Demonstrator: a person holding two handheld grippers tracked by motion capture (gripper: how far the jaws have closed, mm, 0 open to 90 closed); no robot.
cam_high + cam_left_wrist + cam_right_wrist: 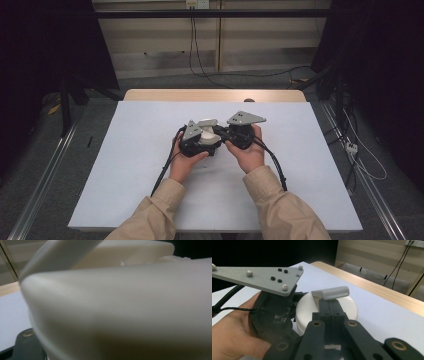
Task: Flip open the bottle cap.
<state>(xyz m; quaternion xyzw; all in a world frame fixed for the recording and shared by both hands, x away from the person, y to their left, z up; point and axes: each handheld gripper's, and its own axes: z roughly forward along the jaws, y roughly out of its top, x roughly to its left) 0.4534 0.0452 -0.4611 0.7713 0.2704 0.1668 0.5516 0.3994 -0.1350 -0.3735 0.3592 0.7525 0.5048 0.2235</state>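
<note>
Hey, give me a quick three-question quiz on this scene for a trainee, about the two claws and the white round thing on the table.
1. True or false: the right claw has its jaws spread wide apart.
2. Where is the white round container? A) at the far left corner of the table; B) near the table's middle, between the left claw and the right claw; C) on the floor.
3. Fill in: the bar on top of the container is ___ in colour.

Key: 1 false, the jaws are closed together. 2 B. 3 grey.
</note>
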